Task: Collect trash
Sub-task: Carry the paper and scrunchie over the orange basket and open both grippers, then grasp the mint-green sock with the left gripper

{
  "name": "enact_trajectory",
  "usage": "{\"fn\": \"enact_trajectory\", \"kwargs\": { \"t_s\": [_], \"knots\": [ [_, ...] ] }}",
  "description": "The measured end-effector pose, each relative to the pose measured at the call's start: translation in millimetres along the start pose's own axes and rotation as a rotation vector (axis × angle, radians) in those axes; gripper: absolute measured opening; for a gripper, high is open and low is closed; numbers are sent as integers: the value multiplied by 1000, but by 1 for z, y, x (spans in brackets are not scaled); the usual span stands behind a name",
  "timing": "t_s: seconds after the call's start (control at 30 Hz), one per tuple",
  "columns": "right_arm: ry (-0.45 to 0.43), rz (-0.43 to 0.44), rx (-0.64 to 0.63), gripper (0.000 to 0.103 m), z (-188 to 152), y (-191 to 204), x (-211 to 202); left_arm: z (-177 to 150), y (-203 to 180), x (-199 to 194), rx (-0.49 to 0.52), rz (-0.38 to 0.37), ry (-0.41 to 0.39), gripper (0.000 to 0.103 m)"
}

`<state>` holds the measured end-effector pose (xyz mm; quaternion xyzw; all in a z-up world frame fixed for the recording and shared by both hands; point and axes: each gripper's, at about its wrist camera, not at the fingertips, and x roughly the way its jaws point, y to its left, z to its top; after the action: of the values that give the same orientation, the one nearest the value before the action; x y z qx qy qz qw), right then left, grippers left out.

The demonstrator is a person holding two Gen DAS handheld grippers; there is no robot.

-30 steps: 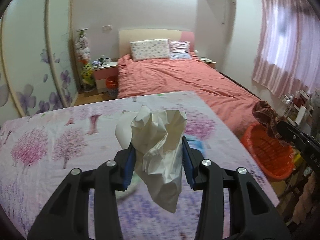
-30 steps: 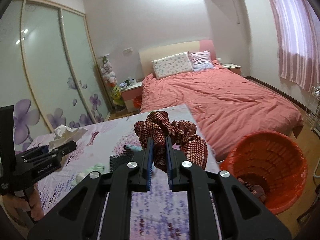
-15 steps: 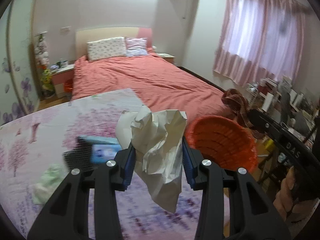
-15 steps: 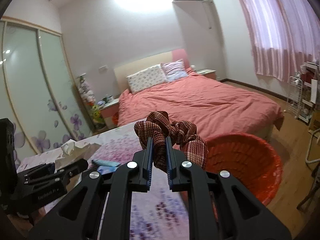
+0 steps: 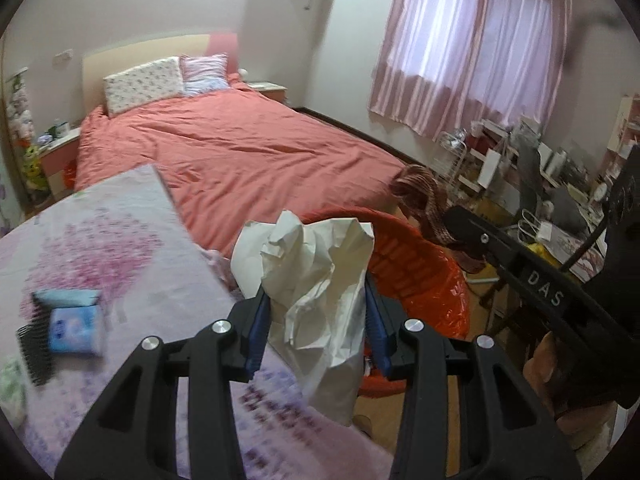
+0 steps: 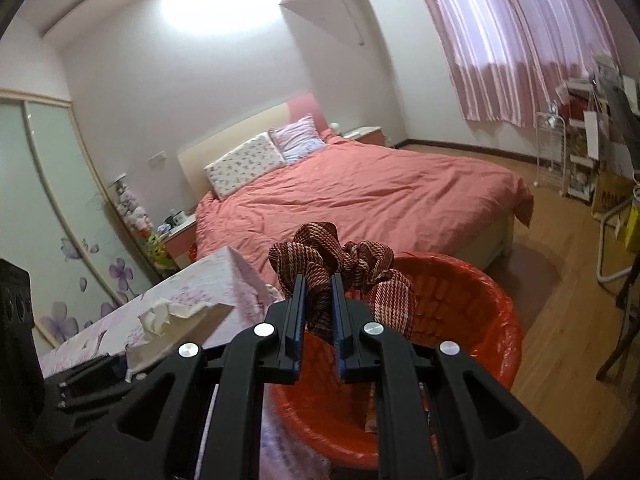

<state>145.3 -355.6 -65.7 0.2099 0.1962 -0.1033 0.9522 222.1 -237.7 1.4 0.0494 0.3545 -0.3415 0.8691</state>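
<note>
My left gripper is shut on a crumpled white paper and holds it at the table's right edge, in front of the orange basket. My right gripper is shut on a red-brown striped cloth and holds it over the orange basket. The cloth and the right gripper's arm also show in the left wrist view, above the basket's far rim. The paper shows at the left of the right wrist view.
A table with a floral cloth carries a blue packet, a black comb and a green item. A bed with a red cover stands behind. Shelves and clutter line the right wall.
Both grippers have swung right, away from the table toward the orange basket. The basket is now nearer and larger in both views. Both still hold their items.
</note>
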Motion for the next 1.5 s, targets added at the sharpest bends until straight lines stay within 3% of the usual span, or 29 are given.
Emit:
{"fn": "enact_trajectory", "kwargs": {
  "t_s": [0.1, 0.27, 0.53, 1.0, 1.33, 1.5],
  "knots": [
    [11, -15, 30, 17, -2, -13, 6, -3, -9, 28, 10, 14, 40, 52],
    [37, -49, 60, 38, -6, -27, 13, -11, 0, 52, -8, 55, 91, 58],
    [64, -78, 34, 48, -12, -18, 13, -22, 31, 48, -32, 135, 107, 63],
    [109, -64, -112, 70, -24, 32, 20, -54, 103, -10, -34, 324, 93, 73],
    [188, 18, -224, 74, -48, 91, 30, -95, 207, -86, -167, 509, 75, 77],
    [235, 53, -256, 74, -61, 118, 36, -116, 263, -111, -259, 591, 108, 77]
  ]
}}
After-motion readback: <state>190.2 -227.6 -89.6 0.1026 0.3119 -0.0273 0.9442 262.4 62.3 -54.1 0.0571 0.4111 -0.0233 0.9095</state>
